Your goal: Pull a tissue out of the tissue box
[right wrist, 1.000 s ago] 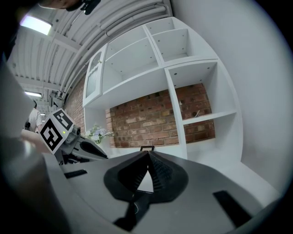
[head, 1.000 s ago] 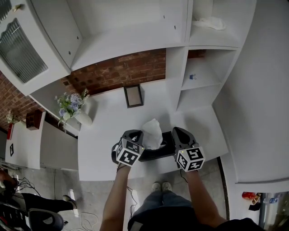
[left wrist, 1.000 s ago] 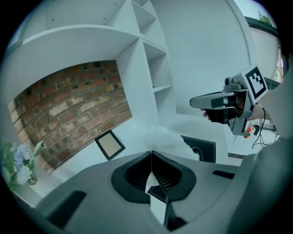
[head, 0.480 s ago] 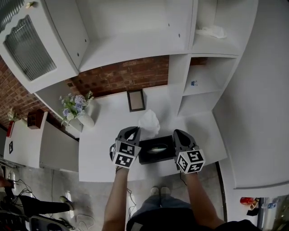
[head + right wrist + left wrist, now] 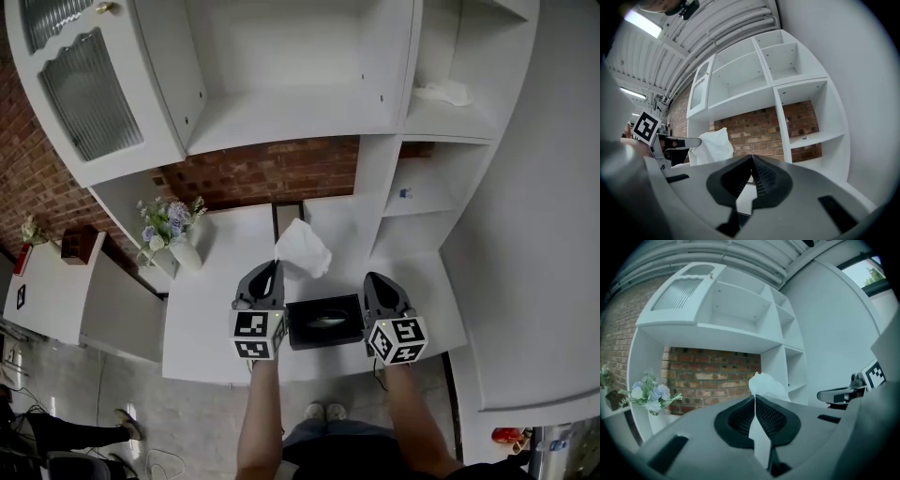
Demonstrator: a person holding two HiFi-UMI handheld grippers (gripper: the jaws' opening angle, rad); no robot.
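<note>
A black tissue box (image 5: 323, 321) lies on the white table (image 5: 211, 319) between my two grippers. My left gripper (image 5: 270, 267) is lifted above the box's left end and is shut on a white tissue (image 5: 302, 248). The tissue hangs free, clear of the box's slot. In the left gripper view the tissue (image 5: 765, 385) bunches above the closed jaws of the left gripper (image 5: 755, 397), with a strip pinched between them. My right gripper (image 5: 375, 278) hovers by the box's right end, shut and empty. The right gripper (image 5: 752, 158) has its tips meeting, and this view shows the tissue (image 5: 712, 145) off to the left.
A vase of flowers (image 5: 171, 230) stands at the table's back left. A small picture frame (image 5: 284, 210) leans against the brick wall (image 5: 272, 173), partly behind the tissue. White shelves (image 5: 412, 192) rise at the right, with a crumpled white cloth (image 5: 442, 91) on one. A glass-door cabinet (image 5: 89, 94) hangs upper left.
My left gripper has risen and turned with the tissue, which has come clear of the box. The right gripper has lifted a little beside the box.
</note>
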